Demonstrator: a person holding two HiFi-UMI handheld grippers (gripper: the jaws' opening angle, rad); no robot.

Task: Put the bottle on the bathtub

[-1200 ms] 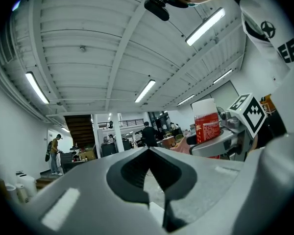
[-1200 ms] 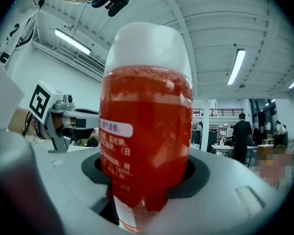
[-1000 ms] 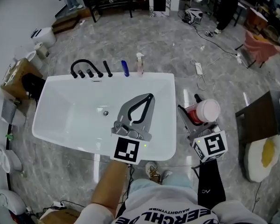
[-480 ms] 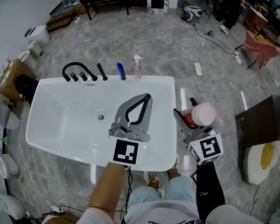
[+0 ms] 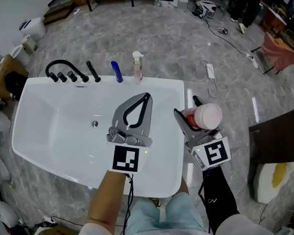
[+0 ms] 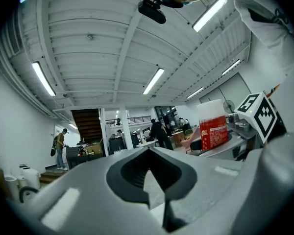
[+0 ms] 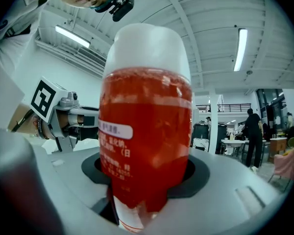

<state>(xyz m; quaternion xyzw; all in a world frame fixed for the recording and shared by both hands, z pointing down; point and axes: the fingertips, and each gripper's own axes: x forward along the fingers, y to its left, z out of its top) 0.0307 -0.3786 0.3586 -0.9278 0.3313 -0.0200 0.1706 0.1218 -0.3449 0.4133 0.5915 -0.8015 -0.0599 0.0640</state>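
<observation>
Red bottle (image 7: 147,126) with white cap, clamped low on its body between the jaws of the right gripper (image 5: 190,115), closed firmly onto it. Long axis running straight out along those jaws, cap at the far end, base tucked back toward the gripper's body. Held in the air over the marble floor (image 5: 225,72), just outside the white bathtub (image 5: 179,131), with the tub's right rim immediately to the left of the holding jaws and apparently a little lower. Not yet touching the tub anywhere. Further left of the bottle, the left gripper (image 5: 146,98), poised over the basin with jaws brought together at the tips and nothing between them. Ahead of both pairs of jaws, along the far rim, a black faucet (image 5: 63,70), a blue bottle (image 5: 116,71) and a pump bottle (image 5: 136,65) standing in a row. By the look of it, calls for only a short carry leftward from the right-hand jaws, bottle kept upright, then a lowering onto the flat rim; right hand plainly the nearer, already holding the load.
</observation>
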